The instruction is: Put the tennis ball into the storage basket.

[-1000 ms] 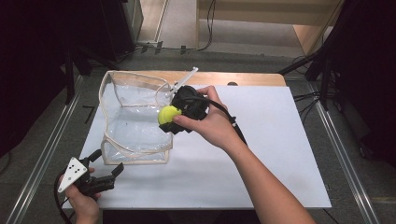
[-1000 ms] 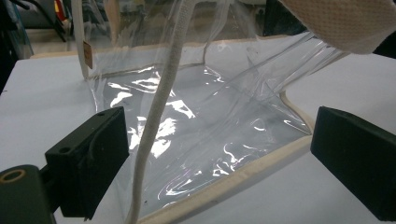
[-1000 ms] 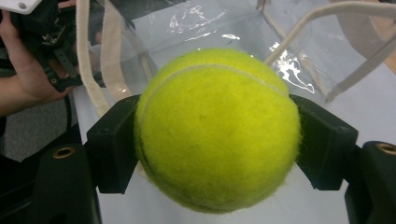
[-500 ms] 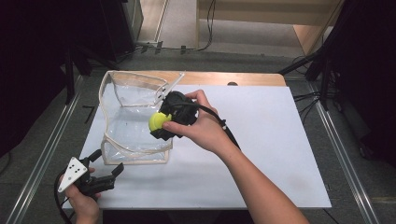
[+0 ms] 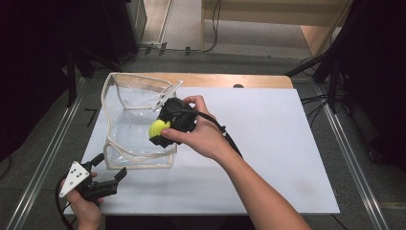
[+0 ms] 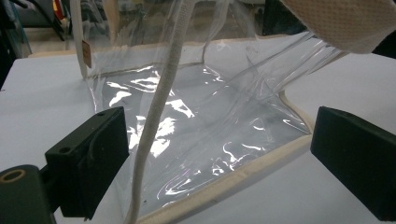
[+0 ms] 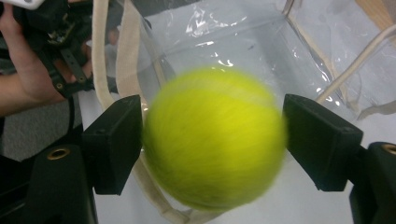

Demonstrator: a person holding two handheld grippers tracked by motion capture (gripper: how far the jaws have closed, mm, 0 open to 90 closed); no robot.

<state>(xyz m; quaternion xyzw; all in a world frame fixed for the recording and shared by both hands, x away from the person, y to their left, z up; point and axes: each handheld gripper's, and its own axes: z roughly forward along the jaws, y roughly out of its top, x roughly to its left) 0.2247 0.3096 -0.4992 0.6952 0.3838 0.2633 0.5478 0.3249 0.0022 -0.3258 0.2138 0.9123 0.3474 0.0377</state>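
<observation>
White board covers your bench [image 5: 268,158], with a strip of bare wood at the far edge and grey floor all around it. Dark stands and black cables sit at the sides of the room, and the back is dim.

Your right tool [image 5: 165,130] is over the open top of the clear plastic bag [image 5: 129,139], which stands on the left part of the bench. Its jaws have just been opening, and the yellow-green tennis ball [image 7: 215,137] sits between them. The ball looks blurred, with a small gap at the right jaw, so I think it is just being let go and is not pinched any more.

Your left tool [image 5: 106,178] waits near the front edge, just in front of the bag. Its jaws are wide apart with nothing in them.

So the carrying looks done. What is left is for the ball to drop inside the bag, and for you to pull your right hand [image 5: 203,136] back.
</observation>
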